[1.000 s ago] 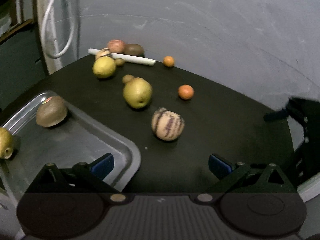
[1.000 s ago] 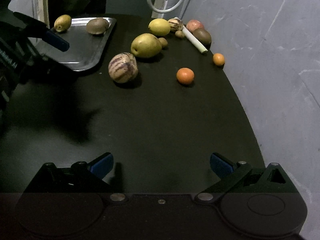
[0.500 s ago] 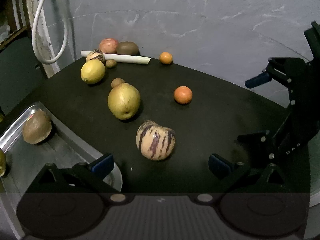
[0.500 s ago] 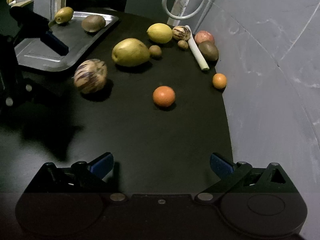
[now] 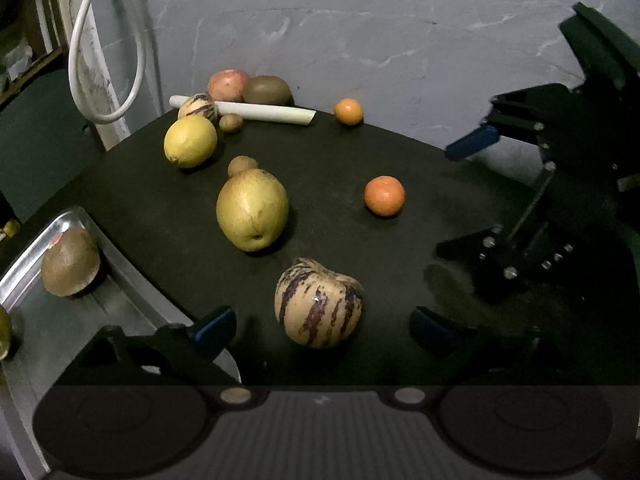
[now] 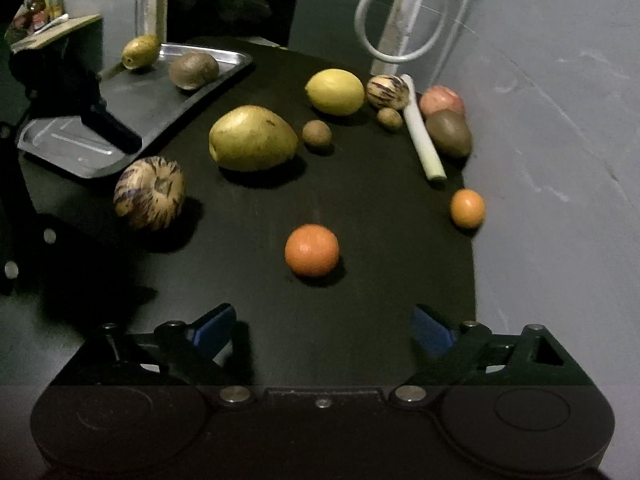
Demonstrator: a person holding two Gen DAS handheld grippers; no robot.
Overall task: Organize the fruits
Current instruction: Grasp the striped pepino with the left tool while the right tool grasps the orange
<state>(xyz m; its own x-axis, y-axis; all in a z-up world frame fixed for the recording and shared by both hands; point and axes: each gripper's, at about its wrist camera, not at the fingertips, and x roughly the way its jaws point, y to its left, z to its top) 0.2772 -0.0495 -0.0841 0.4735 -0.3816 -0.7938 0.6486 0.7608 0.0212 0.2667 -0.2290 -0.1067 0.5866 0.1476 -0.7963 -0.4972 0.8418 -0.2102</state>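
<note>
A striped melon (image 5: 319, 308) lies on the black table between the fingertips of my left gripper (image 5: 322, 328). Its jaws are closing, with gaps still showing on both sides of the melon. An orange (image 6: 312, 250) lies just ahead of my right gripper (image 6: 323, 328), whose jaws are also closing with nothing between them. A pear (image 5: 252, 210) and a lemon (image 5: 190, 141) lie farther back. The steel tray (image 5: 24, 256) at the left holds a brown kiwi (image 5: 70, 266) and a yellow-green fruit (image 6: 140, 51). The right gripper (image 5: 466, 198) shows at the right of the left wrist view.
At the back stand a small striped melon (image 6: 387, 91), a red apple (image 6: 440, 99), a kiwi (image 6: 448, 133), two small brown fruits, a white stalk (image 6: 422, 136) and a small orange (image 6: 467, 208). The grey wall (image 6: 560, 160) borders the table's right edge. A white cable loop (image 5: 104, 60) hangs behind.
Both grippers moved forward over the table. The striped melon now sits between the left fingers, the orange is nearer the right ones, and both pairs of jaws have narrowed slightly.
</note>
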